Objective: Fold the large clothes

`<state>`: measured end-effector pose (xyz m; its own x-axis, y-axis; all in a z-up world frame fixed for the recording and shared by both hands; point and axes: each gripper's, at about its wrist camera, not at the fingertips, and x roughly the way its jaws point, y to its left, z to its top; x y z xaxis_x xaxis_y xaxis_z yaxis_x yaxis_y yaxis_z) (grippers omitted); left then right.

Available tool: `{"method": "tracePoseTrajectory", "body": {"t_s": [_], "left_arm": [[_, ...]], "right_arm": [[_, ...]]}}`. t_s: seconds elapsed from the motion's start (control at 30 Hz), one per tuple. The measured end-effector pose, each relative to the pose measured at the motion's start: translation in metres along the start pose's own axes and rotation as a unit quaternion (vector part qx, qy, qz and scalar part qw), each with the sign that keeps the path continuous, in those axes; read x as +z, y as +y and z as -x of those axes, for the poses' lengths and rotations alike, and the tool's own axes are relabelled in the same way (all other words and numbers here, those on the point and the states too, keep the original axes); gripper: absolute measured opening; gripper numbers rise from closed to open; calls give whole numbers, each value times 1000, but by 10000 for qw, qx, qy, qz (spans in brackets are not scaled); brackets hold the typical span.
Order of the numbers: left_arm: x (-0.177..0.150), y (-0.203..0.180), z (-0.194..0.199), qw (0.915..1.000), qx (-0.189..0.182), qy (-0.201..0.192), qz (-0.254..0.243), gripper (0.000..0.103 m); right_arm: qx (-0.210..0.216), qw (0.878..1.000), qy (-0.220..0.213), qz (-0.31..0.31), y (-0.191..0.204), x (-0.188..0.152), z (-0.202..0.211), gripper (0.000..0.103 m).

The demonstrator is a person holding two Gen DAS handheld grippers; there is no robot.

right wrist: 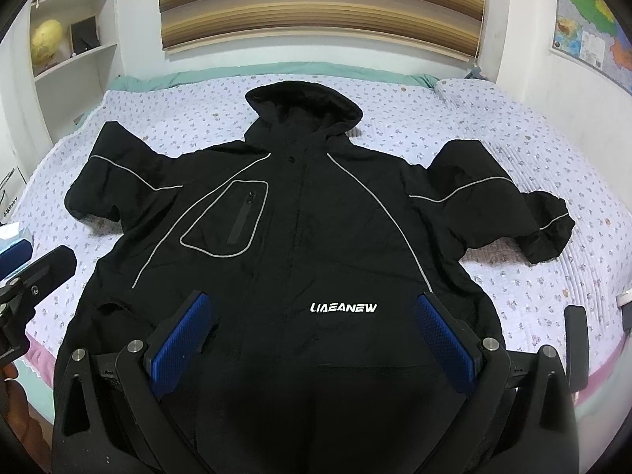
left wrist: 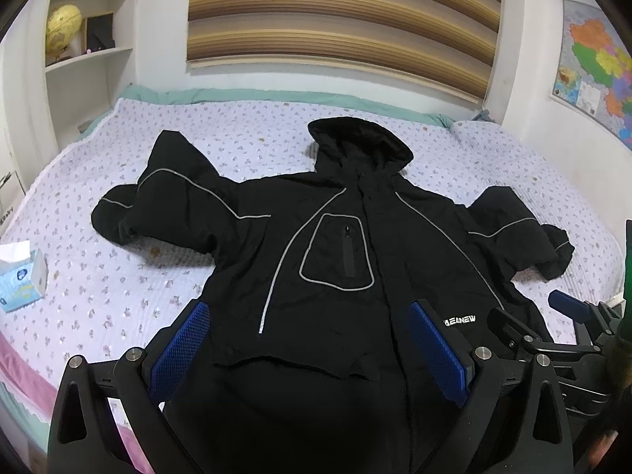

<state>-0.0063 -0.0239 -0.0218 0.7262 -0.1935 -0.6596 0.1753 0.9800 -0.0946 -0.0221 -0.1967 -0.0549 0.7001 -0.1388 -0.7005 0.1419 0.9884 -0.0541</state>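
So we've got the black hooded jacket (right wrist: pixel 300 213) spread front-up on the bed (right wrist: pixel 533 300), hood (right wrist: pixel 304 106) toward 12 o'clock by the striped blind, hem toward us at 6. Both sleeves are out sideways, the one at 9 o'clock (left wrist: pixel 158 197) bunched and kinked at the elbow, the one at 3 o'clock (right wrist: pixel 505 205) doubled back on itself near the cuff.

Both of our grippers are spread wide and holding nothing: the left gripper (left wrist: pixel 312 351) hovers over the lower front left of the zip, the right gripper (right wrist: pixel 316 343) over the hem just under the white logo (right wrist: pixel 343 308). Whether the pads actually touch cloth, we can't tell.

Our guess on handling: it looks padded and a bit puffy, so soft but bulky, probably with a slick shell that'll slide and spring back out of a fold. We'd pinch at seams or cuffs, where the layers are thicker, rather than mid-panel. A sleeve cuff seems the sensible first grab.

Containers: only a tissue box (left wrist: pixel 23 276) at 9 o'clock on the bed, with a tissue poking out the top.
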Motion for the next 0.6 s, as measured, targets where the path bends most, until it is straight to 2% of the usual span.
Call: {"method": "tracePoseTrajectory", "body": {"t_s": [0.6], "left_arm": [[-2, 7, -4, 10000, 4, 56, 69, 100]], "right_arm": [[-29, 9999, 53, 125, 9, -2, -4, 103]]}}
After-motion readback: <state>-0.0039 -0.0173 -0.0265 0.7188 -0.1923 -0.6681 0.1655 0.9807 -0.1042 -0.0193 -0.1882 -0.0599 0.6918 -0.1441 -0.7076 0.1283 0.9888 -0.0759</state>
